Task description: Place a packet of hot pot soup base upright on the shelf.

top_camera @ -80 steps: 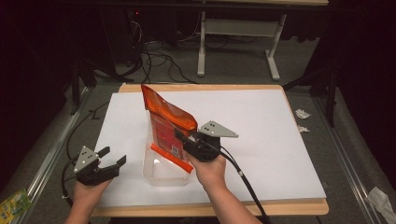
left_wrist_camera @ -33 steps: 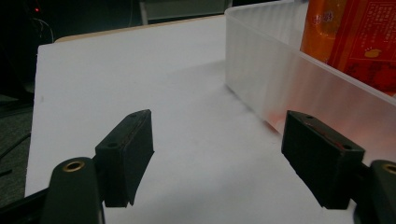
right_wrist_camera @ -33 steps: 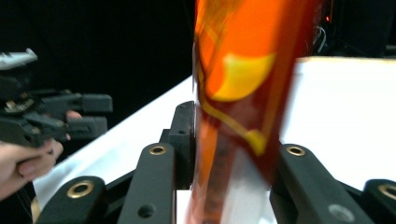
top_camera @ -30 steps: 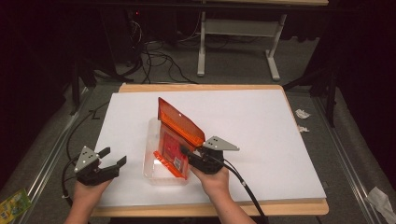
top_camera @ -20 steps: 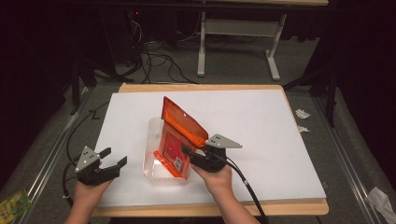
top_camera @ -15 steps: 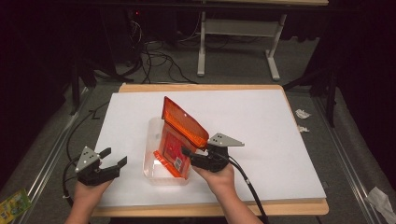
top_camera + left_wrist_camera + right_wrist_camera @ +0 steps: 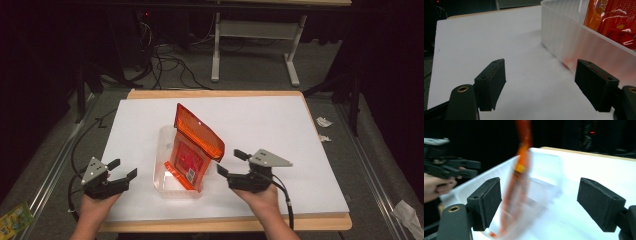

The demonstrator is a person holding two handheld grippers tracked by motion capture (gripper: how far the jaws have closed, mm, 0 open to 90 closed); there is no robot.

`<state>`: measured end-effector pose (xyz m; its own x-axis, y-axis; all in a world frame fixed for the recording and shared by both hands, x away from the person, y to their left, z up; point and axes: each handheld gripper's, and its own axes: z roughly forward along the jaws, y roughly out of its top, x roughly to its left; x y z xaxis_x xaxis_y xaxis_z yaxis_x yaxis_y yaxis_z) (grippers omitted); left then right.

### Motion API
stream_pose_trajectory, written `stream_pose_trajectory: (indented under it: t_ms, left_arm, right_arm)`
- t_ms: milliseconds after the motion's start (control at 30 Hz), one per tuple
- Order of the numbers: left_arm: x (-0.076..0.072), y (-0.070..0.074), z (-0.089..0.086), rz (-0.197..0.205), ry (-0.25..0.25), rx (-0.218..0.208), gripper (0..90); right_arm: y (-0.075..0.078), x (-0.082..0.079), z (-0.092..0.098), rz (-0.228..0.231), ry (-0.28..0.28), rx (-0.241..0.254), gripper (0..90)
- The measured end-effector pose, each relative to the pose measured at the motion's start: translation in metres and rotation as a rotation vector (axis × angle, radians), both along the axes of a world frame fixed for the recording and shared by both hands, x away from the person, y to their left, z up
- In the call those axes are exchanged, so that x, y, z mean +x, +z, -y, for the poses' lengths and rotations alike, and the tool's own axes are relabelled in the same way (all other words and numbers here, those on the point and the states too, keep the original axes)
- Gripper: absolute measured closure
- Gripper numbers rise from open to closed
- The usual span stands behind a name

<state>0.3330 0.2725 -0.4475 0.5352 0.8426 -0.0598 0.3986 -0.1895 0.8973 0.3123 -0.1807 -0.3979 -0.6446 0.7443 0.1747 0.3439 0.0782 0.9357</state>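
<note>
A: How are the jaws standing?

B: Both pairs are standing wide apart with nothing between them. The right gripper (image 7: 229,163) is sitting at lower centre-right of the high view, just right of the bag (image 7: 196,145) and apart from it. The left gripper (image 7: 123,170) is resting at lower left, near the bin (image 7: 162,145) but not touching.

A: Where is the bag lying?

B: It is standing inside the clear bin at the middle of the frame, on the white board (image 7: 280,125). Its lower edge is resting near the bin's near end and its top is rising above the rim.

A: Which way is its long axis running?

B: Steeply upward, tilting toward the upper part of the frame. Its printed face is turning toward the bottom of the frame and its upper part is folding over to the right. In the right gripper view the bag (image 7: 520,170) is blurring, so its edge is hard to place.

A: How should the step be done well, judging from this?

B: The step appears to be releasing the bag into the bin. The right jaws are best drawn straight back and low, clear of the folded top. If the bag is toppling, the left gripper is well placed to steady the bin wall (image 7: 574,35).
</note>
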Motion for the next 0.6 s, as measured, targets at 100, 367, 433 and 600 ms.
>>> stream_pose_trajectory:
  t_ms: [100, 367, 433, 600]
  left_arm:
    - [0.000, 0.000, 0.001, 0.000, -0.001, 0.003, 25.3]
    - [0.002, -0.003, 0.001, -0.018, 0.009, -0.010, 24.3]
    - [0.002, -0.003, 0.003, -0.021, 0.012, -0.002, 23.9]
    - [0.000, -0.003, 0.005, -0.021, 0.013, 0.013, 23.7]
  right_arm:
    - [-0.006, -0.004, 0.034, -0.007, -0.059, -0.042, 18.5]
    - [-0.039, -0.018, 0.107, -0.064, -0.226, -0.129, 16.1]
    - [-0.040, -0.016, 0.113, -0.068, -0.243, -0.116, 15.2]
    - [-0.046, -0.011, 0.111, -0.086, -0.230, -0.099, 15.4]
